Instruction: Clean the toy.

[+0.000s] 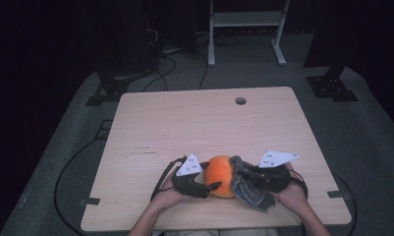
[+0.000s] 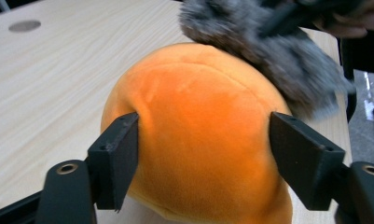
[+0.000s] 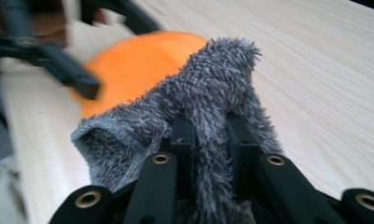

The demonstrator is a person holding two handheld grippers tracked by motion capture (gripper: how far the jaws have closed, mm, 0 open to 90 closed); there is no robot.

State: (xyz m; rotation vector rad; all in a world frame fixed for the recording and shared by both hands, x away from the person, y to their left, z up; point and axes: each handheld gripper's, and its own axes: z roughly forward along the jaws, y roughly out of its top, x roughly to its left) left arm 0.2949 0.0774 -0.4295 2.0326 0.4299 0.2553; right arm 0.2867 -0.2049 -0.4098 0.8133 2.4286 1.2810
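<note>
An orange plush ball [image 1: 219, 174] rests on the wooden table [image 1: 184, 128] near its front edge. My left gripper [image 1: 211, 187] comes at it from the left. In the left gripper view the two black jaws stand on either side of the ball [image 2: 203, 130], and the left one dents the plush. My right gripper [image 1: 243, 173] is shut on a grey fuzzy cloth [image 1: 251, 194]. The cloth [image 3: 208, 93] is pinched between the jaws, and its free end lies against the ball's right side [image 3: 138, 60]. A hand holds each gripper.
A round cable hole [image 1: 240, 101] sits near the table's far edge. Behind the table, on the grey floor, are a white metal frame [image 1: 246, 29], black stand feet [image 1: 332, 88] and loose cables [image 1: 165, 69]. Each gripper trails a cable off the table's front.
</note>
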